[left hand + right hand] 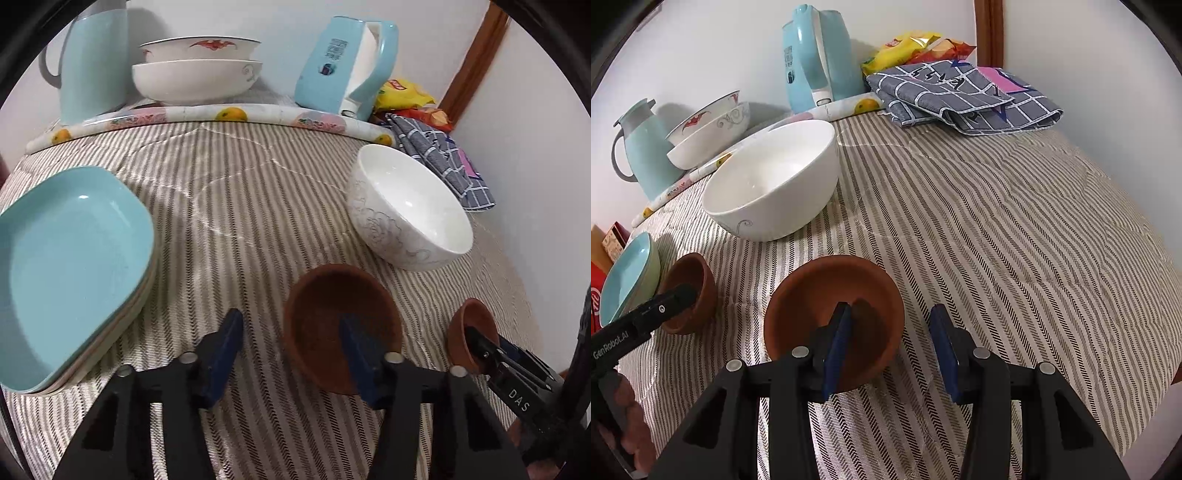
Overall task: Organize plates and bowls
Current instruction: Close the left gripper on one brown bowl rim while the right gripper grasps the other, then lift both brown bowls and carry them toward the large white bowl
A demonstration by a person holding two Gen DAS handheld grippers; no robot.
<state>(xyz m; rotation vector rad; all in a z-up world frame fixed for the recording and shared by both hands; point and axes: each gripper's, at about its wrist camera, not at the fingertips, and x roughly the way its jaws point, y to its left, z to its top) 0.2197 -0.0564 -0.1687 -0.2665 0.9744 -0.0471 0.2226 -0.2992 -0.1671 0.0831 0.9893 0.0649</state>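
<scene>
Two brown clay bowls sit on the striped cloth. In the left wrist view my left gripper [291,343] is open; its right finger [356,343] reaches inside one brown bowl [332,306], the left finger outside it. In the right wrist view my right gripper [892,339] is open; its left finger [838,343] is inside the other brown bowl [827,291], the right finger outside the rim. That bowl and gripper also show at the right of the left wrist view [469,332]. A white bowl [410,206] stands behind. Stacked blue plates [70,266] lie left.
Two stacked white bowls [197,70], a blue thermos jug [92,62] and a blue kettle [343,66] stand on a fruit-print mat at the back wall. A checked grey cloth [964,96] and snack bags [905,48] lie at the back right corner.
</scene>
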